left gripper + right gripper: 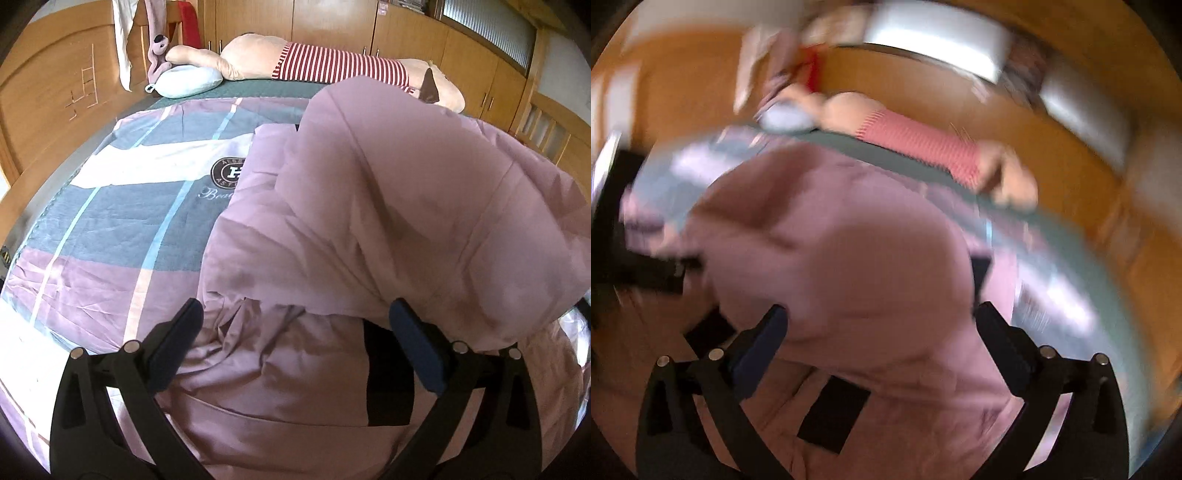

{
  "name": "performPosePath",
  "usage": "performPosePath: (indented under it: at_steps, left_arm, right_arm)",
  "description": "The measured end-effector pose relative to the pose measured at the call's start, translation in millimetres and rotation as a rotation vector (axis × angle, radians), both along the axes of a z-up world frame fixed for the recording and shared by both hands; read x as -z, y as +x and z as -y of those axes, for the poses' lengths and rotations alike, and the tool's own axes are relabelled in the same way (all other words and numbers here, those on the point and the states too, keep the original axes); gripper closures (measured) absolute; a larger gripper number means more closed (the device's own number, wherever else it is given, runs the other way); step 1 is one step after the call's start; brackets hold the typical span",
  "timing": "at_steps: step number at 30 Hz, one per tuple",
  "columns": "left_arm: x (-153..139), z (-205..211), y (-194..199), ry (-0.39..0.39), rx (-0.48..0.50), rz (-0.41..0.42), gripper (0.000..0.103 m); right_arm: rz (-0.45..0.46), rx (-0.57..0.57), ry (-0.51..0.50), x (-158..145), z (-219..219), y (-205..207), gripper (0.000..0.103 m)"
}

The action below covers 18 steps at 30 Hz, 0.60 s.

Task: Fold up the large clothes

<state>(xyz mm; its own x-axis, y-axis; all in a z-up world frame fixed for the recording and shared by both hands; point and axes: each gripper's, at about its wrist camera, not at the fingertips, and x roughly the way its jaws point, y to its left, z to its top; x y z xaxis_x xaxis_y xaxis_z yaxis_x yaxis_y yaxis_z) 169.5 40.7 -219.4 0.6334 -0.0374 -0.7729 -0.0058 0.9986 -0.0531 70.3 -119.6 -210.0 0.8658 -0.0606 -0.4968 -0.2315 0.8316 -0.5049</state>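
Left wrist view: the checked bedspread (122, 221) fills the left of the frame, and your left gripper (295, 332) hangs over the pink garment (369, 221) with its fingers spread wide and nothing between them. The garment lies on the bed, one part doubled over and puffed up, the rest flat beneath the fingers. Black patches (388, 369) show on the lower layer. A striped plush toy (332, 62) lies along the far edge.

Right wrist view, heavily blurred: your right gripper (882, 328) is also wide open and holds nothing, with the same garment bulging beneath it.

Judged from its folds, the cloth is soft, light and limp, perhaps lightly padded, and will sag and slide. Pinch a hem or corner through both layers, not the billowed middle.
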Motion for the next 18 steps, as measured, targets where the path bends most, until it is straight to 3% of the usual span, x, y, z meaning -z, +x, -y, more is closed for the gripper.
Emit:
performPosePath:
  at_steps: [1,3,7,9,10,11,15,18]
  left_arm:
    - [-1,-3,-2,0.001,-0.002,0.002,0.002]
    - [-4,-9,-1,-0.004,-0.012,0.006,0.002]
    - [-6,-16,-1,-0.046,-0.031,0.007,0.002]
    - [-8,-16,-4,-0.054,-0.037,0.008,0.002]
    - [-9,-17,-3,-0.056,-0.039,0.009,0.002]
    - [-9,-17,-3,-0.058,-0.04,0.01,0.002]
    - [-11,-16,-5,-0.063,-0.035,0.014,0.002]
    - [-11,-12,-6,-0.057,-0.029,0.019,0.002]
  right_arm:
    - [0.054,-0.03,-0.129,10,-21,0,0.001]
    - [0.08,-0.074,-0.282,29,-44,5,0.001]
    - [0.012,-0.109,-0.344,49,-52,23,0.004]
    - [-0.104,-0.106,-0.287,53,-45,32,0.034]
    - [-0.13,-0.077,-0.278,54,-43,34,0.072]
    - [-0.175,-0.051,-0.231,52,-31,39,0.09]
    - [-0.251,-0.03,0.002,27,11,33,0.098]
    - [-0.298,-0.088,0.182,7,36,22,0.102]
